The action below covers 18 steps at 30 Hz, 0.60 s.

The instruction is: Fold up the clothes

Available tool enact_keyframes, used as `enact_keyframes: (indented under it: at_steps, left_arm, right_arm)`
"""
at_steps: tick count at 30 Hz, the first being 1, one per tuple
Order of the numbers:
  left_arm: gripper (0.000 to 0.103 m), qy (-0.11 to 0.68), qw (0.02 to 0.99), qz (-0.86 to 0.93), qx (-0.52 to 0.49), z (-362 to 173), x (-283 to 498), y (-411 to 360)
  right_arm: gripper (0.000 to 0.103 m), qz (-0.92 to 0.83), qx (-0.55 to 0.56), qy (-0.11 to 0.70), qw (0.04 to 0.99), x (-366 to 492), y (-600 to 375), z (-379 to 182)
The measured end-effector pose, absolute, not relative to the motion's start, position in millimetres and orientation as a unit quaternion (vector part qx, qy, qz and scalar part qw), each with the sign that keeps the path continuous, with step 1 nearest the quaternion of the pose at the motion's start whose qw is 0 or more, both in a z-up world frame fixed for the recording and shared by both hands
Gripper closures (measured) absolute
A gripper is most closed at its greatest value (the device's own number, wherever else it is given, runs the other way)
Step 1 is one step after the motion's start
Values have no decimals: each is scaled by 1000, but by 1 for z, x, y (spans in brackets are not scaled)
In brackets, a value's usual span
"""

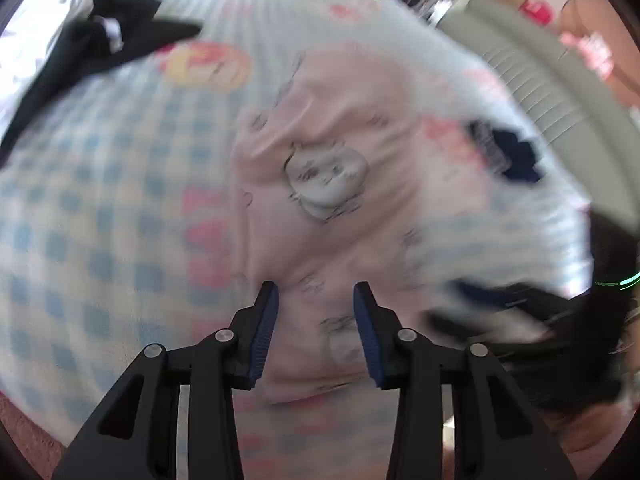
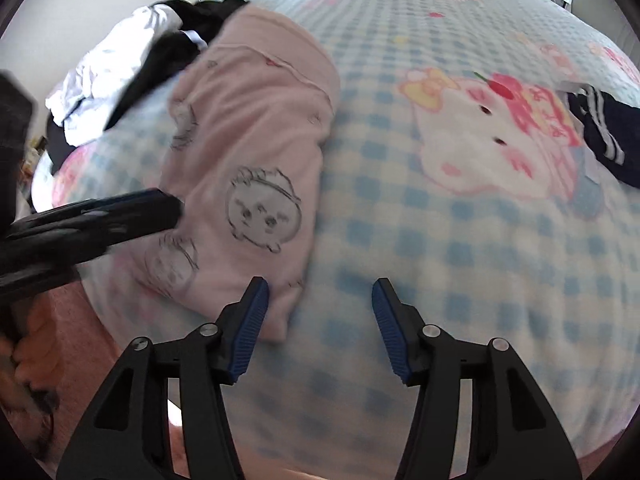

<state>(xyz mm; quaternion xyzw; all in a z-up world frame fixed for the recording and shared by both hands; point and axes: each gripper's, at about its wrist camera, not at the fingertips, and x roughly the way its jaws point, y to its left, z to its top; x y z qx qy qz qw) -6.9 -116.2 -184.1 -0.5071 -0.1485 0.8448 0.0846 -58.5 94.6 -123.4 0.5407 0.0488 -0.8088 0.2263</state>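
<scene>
A pale pink garment [image 1: 336, 184] printed with cartoon faces lies folded on the blue checked bed cover. In the right wrist view the pink garment [image 2: 248, 160] lies left of centre. My left gripper [image 1: 316, 296] is open and empty, hovering over the garment's near end. My right gripper [image 2: 320, 292] is open and empty, above the cover just right of the garment's near corner. The left gripper also shows in the right wrist view [image 2: 160, 208], side on at the garment's left edge. The left wrist view is blurred.
The checked cover [image 2: 460, 240] with cartoon cat prints spans the bed. A black and white heap of clothes [image 2: 132, 76] lies at the far left. A navy striped garment [image 2: 608, 136] lies at the right. The bed's near edge runs along the bottom.
</scene>
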Motion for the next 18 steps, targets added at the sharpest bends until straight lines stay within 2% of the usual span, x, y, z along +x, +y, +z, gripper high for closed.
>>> enact_keyframes:
  at_steps: [2,6,8,11,14,18]
  left_arm:
    - [65,-155,82,848,-501,-187,-2,-120]
    - [65,-181,105,863,-460,-169,12,-123]
    - [64,-197,121,855,-465,-171,15,-120]
    - [65,-165,98,840,-507,-187,16,-108]
    - [65,-205,108,823,-519,-189,24,-123]
    - [65,-237,123,831,-488,-171,32,-140]
  right_arm:
    - [52,-804,552,29,220,-58,113,-126]
    - [50,-794,545,-10,269,-46,119,-115]
    - [50,-796,535,4,284,-40,106,-112]
    - [50,-799,535,43,271,-36,83,-121]
    - [50,-783,564,19,259,-47,90,-133]
    - [51,-793,551,16,258,-44,115,-112]
